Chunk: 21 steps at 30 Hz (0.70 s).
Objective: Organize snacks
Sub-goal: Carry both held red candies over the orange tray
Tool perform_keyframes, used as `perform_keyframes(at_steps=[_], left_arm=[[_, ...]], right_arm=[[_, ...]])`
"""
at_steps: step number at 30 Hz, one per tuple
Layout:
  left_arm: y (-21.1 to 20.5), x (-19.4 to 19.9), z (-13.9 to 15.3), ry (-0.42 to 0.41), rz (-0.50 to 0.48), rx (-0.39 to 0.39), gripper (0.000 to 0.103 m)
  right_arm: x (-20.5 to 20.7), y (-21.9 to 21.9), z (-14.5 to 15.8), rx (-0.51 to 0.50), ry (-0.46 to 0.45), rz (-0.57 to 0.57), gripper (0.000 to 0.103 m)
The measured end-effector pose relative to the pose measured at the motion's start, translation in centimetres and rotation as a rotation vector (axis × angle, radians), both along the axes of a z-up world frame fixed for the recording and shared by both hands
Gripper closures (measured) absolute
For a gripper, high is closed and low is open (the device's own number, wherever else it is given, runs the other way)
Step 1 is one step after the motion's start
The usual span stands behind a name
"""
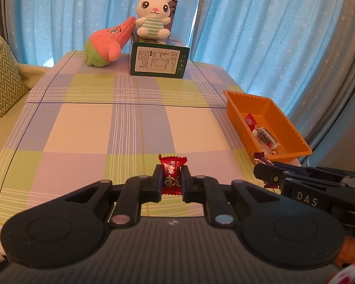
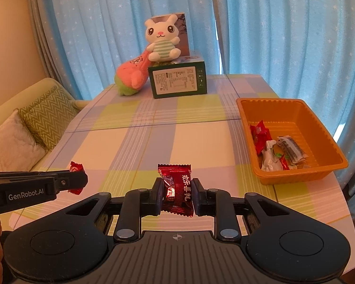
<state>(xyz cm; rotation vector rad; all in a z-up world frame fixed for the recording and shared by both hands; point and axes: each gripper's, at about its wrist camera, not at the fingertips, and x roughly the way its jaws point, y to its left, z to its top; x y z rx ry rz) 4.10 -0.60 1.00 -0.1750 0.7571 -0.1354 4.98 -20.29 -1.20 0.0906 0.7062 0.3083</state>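
Over the checked tablecloth I am holding both grippers above the near end of the table, each one clamped on a wrapped sweet. My left gripper is pinching a small red candy between its pads, the wrapper standing upright with its crimped top poking above the fingers. My right gripper is squeezing a darker red candy packet with white characters, its sides pressed in by the pads. Off to the right side of the table, the orange tray is sitting near the edge, and several wrapped snacks are lying in its near half. At the far end a green box is standing with a white plush bunny sitting on top, and a pink plush star is leaning against the box's left side. Behind everything blue curtains are hanging.
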Motion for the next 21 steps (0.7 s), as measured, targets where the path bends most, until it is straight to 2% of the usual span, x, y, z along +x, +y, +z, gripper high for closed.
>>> perform_keyframes(at_steps=[10,21], left_arm=[[-1.9,1.1,0.4,-0.004,-0.044,0.002,0.090],[-6.2,3.0,0.9,-0.004,-0.130,-0.020,0.090]], right_arm=[[0.5,-2.3,0.2,0.013,0.007,-0.054,0.078],[1.3,-7.4,0.6,0.016,0.006,-0.156,0.078]])
